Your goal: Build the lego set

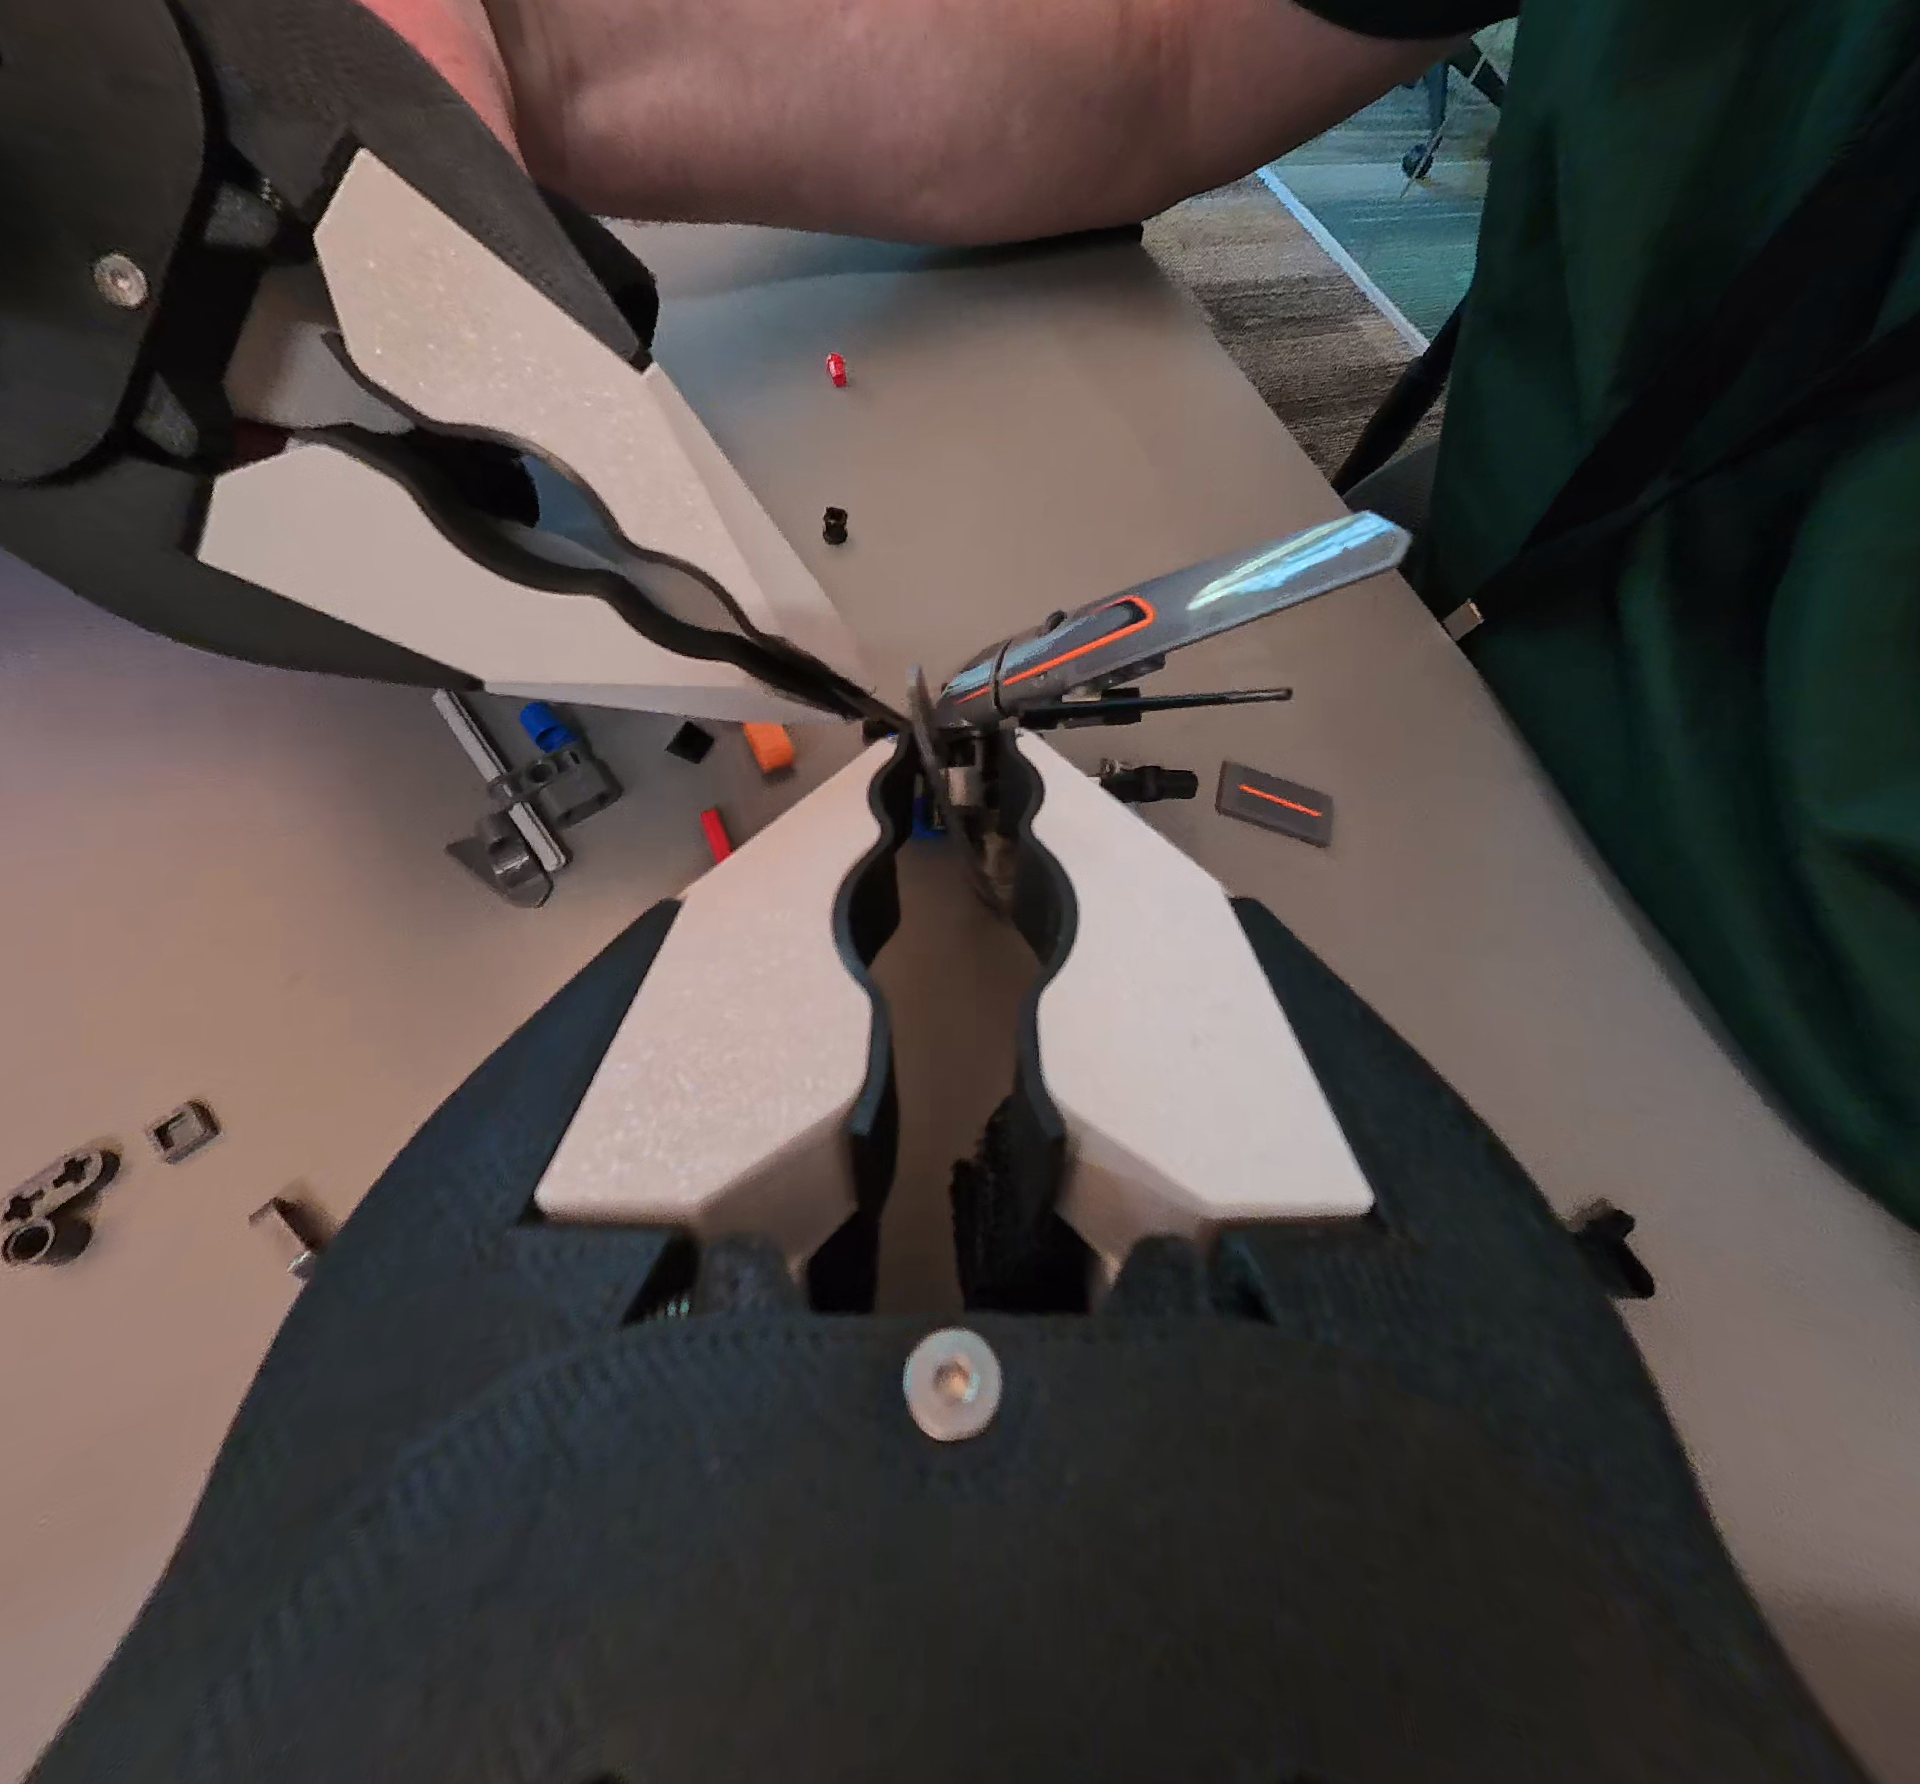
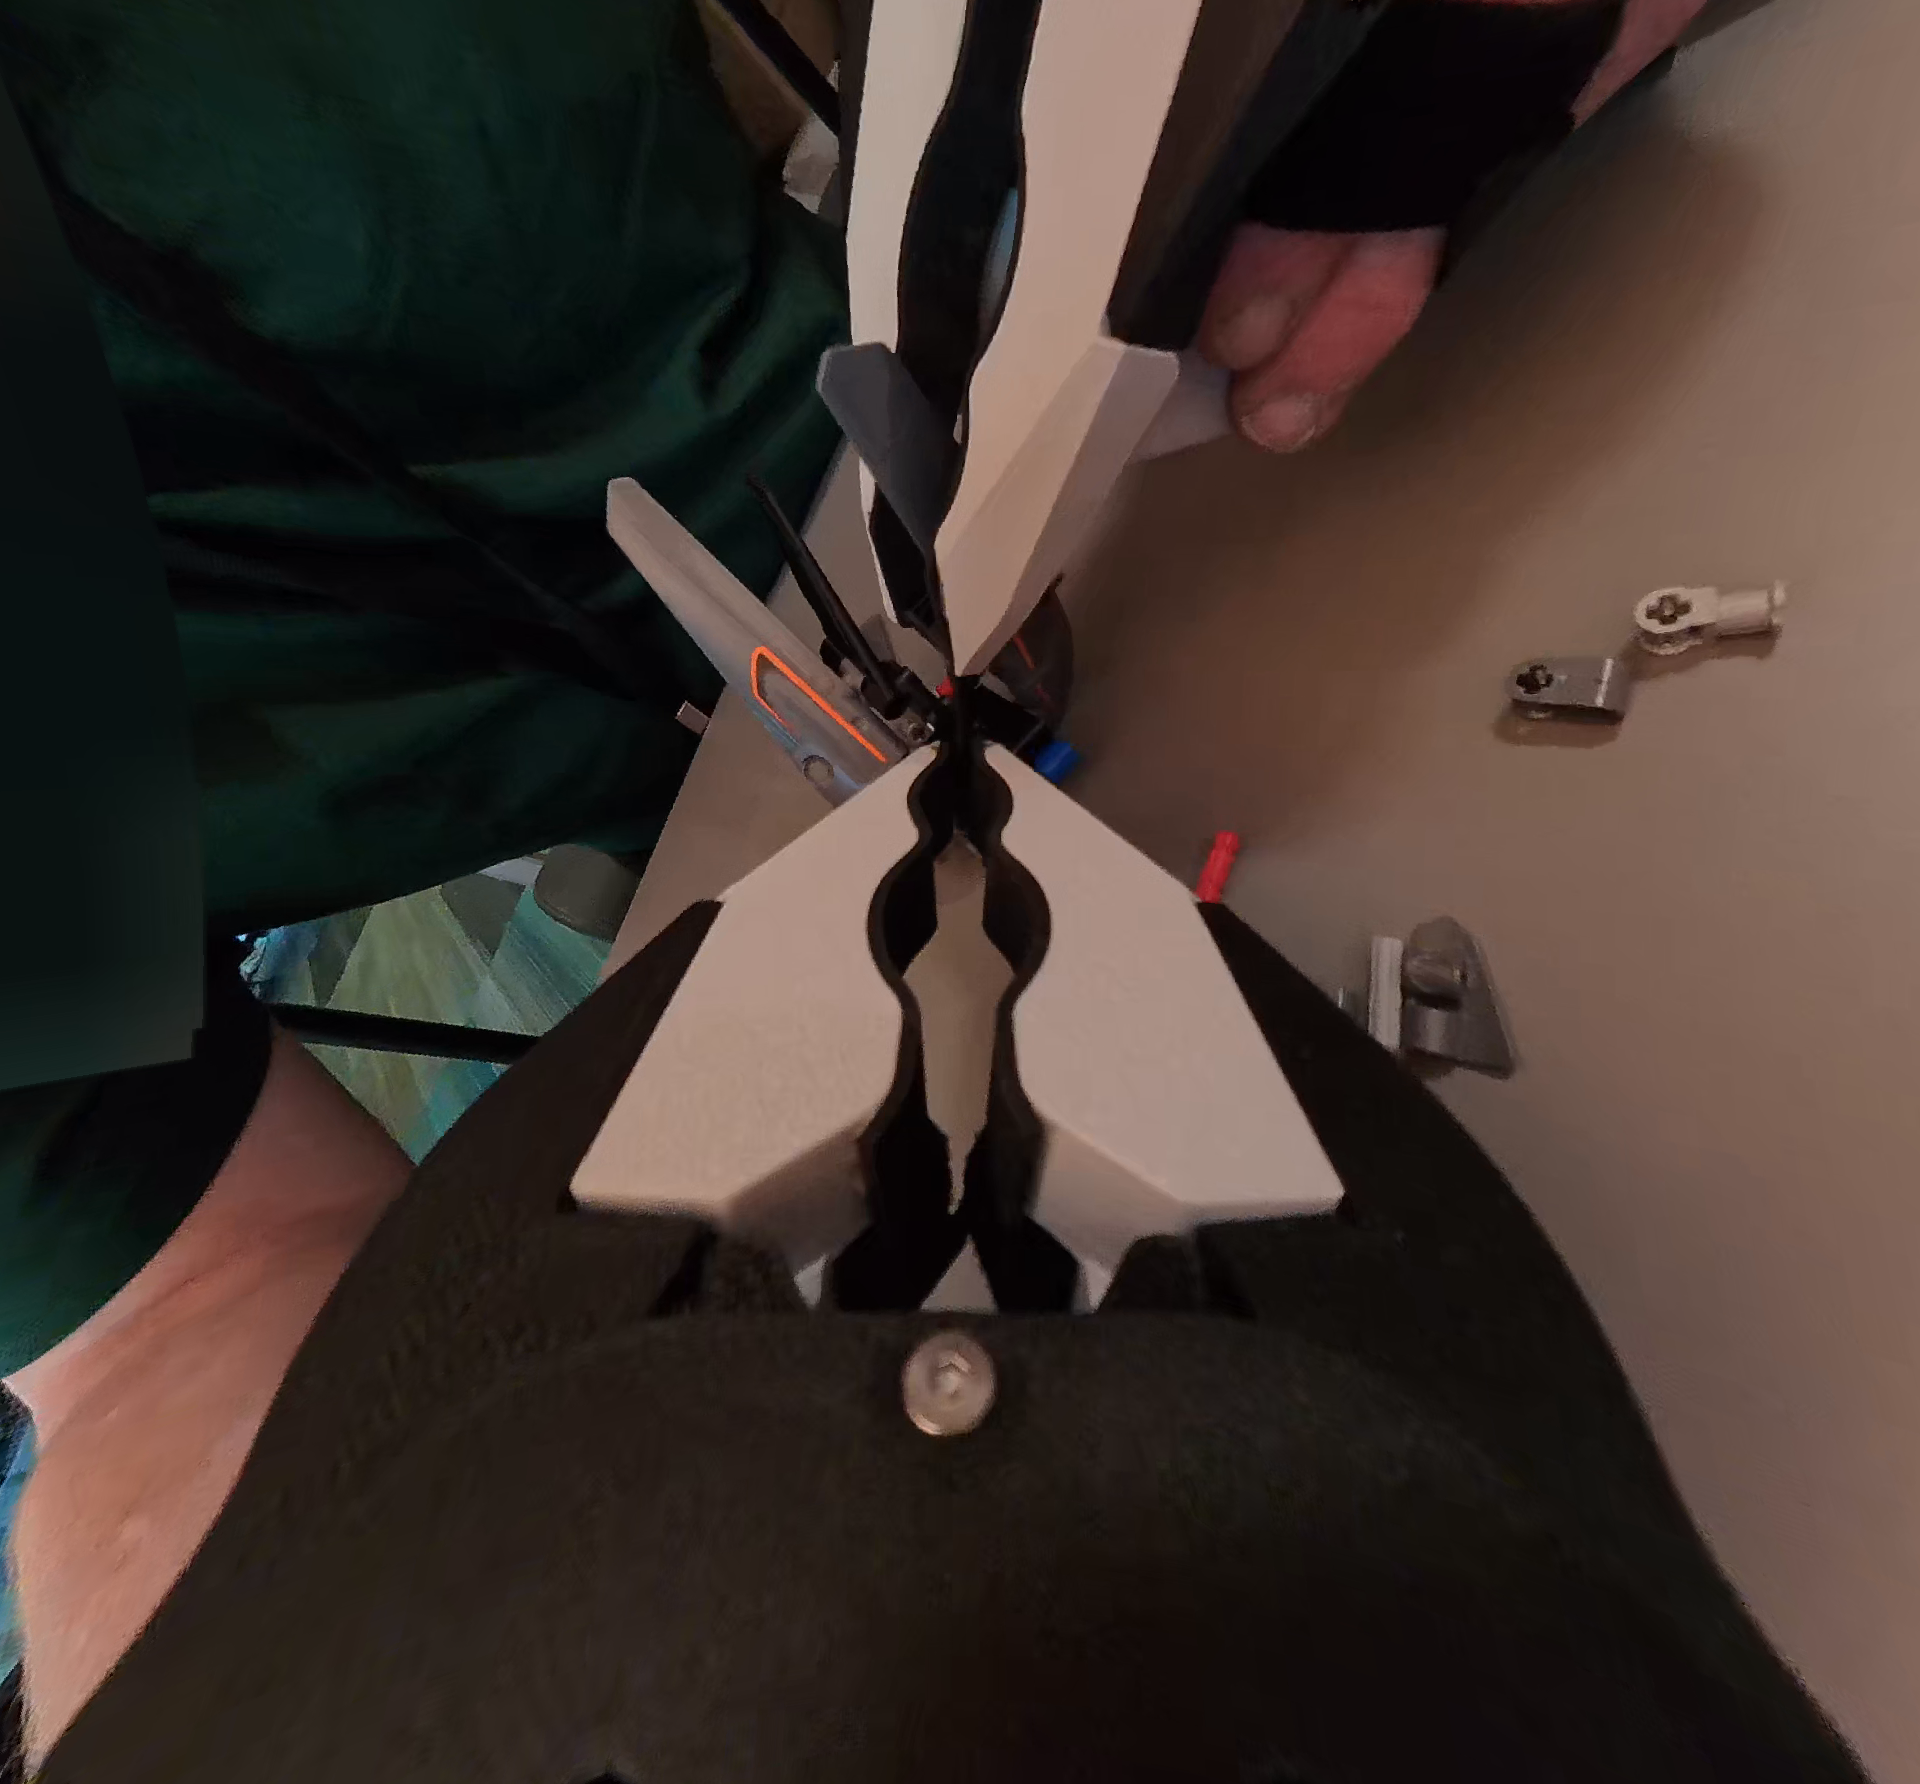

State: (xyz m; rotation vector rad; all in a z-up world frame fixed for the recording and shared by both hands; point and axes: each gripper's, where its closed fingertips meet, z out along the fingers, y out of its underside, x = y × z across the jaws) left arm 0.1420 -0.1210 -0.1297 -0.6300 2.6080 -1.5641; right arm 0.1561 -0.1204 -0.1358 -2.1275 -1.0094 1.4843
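We have the half-built lego model (image 1: 1049,685) pinched in our left gripper (image 1: 951,763), held up off the desk (image 1: 1039,446), its long grey wing with the orange stripe (image 1: 1226,591) running away to the right, toward the green sleeve. Our right gripper (image 1: 883,708) comes in from the upper left, tips clenched on something small and dark (image 2: 961,732) right at the model's near end; what piece it is, we cannot tell. The two grippers meet nearly tip to tip, so the coming push likely runs along the right gripper's own line into the model's end, across the wing's axis. Loose parts wait below: an orange brick (image 1: 769,745), a blue pin (image 1: 540,726), a grey striped tile (image 1: 1275,802).
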